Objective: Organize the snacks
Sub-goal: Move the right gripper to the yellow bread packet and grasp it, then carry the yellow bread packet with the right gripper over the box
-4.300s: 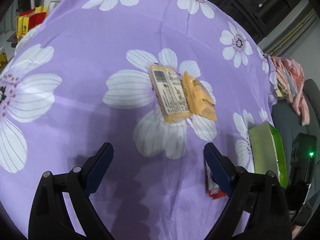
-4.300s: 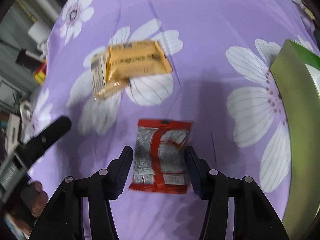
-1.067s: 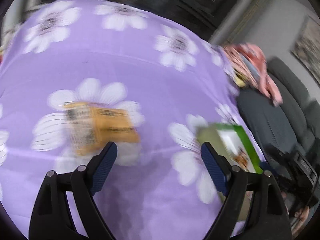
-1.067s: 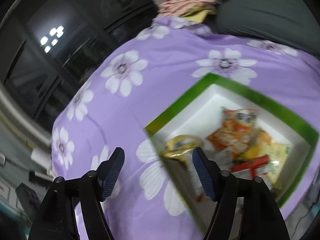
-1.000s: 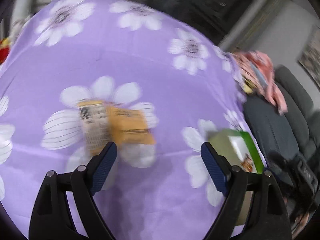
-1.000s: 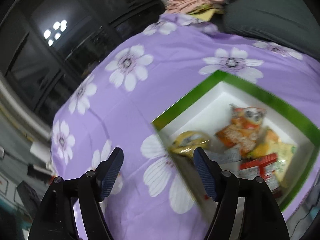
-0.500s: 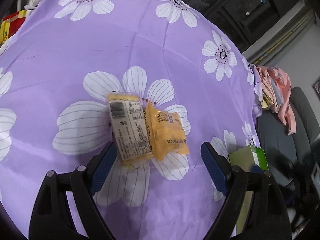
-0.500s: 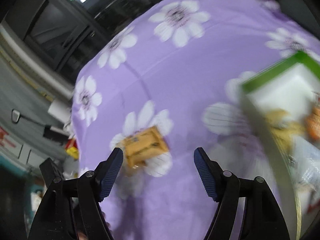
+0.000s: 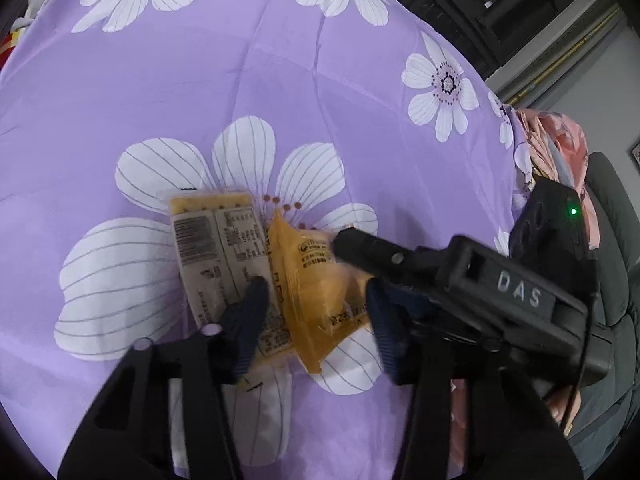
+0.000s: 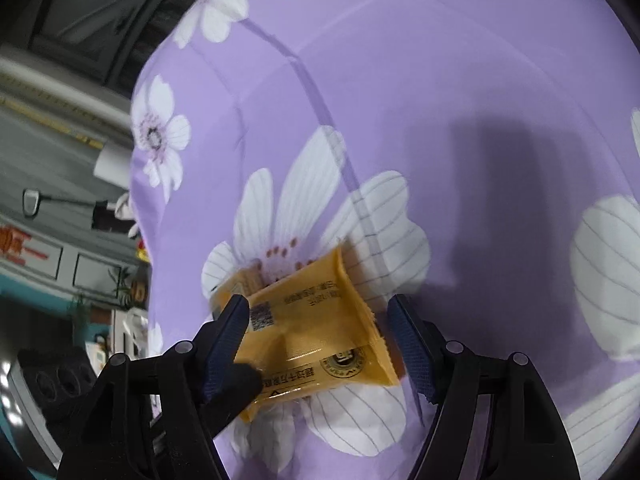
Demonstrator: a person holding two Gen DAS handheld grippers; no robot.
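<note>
Two snack packets lie side by side on a white flower of the purple cloth [image 9: 280, 80]. The pale packet [image 9: 216, 248] shows its barcode, and the orange packet [image 9: 316, 288] overlaps its right edge. My left gripper [image 9: 314, 324] is down over the orange packet with its jaws closing, the pads touching the packet's two sides. My right gripper [image 10: 320, 340] stands open astride the same orange packet [image 10: 316, 336] from the other side. One of its fingers [image 9: 360, 250] lies across the packet's top. A corner of the pale packet [image 10: 240, 280] peeks out behind.
Pink clothes [image 9: 560, 148] lie on a dark sofa [image 9: 608, 240] beyond the table's right edge. In the right wrist view, cabinets and room clutter [image 10: 60, 260] stand past the table's left edge. Bare purple cloth [image 10: 440, 80] stretches beyond the packets.
The left gripper has dropped onto the packets and its jaws have narrowed around the orange one. The right gripper has swung away from the green box and come down over the same packet.
</note>
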